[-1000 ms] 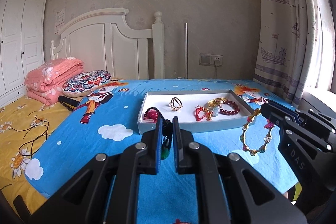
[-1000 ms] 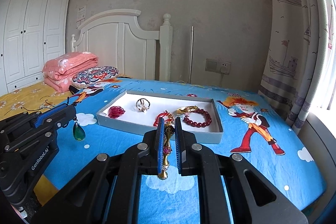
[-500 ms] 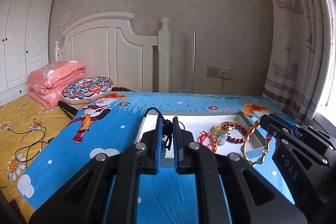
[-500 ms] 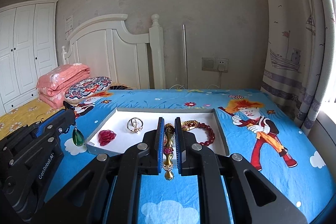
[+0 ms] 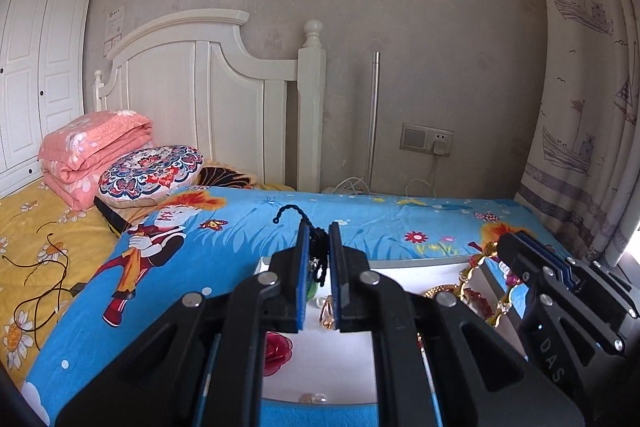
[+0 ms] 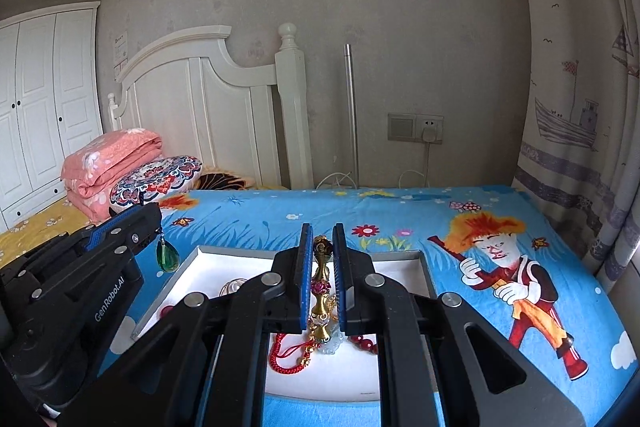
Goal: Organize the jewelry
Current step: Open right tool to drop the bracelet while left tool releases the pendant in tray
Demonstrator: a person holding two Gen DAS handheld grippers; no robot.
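Left wrist view: the left gripper (image 5: pixel 319 247) is clamped on a black cord (image 5: pixel 318 241) above the white tray (image 5: pixel 360 359) on the blue bedspread (image 5: pixel 240 227); a red flower (image 5: pixel 277 349) lies at the tray's near left. At right, the right gripper (image 5: pixel 506 247) carries a gold bracelet (image 5: pixel 470 269). Right wrist view: the right gripper (image 6: pixel 322 247) pinches the bracelet (image 6: pixel 322 267) over the tray (image 6: pixel 424 267); at left, a green pendant (image 6: pixel 167 255) hangs from the left gripper (image 6: pixel 154 217).
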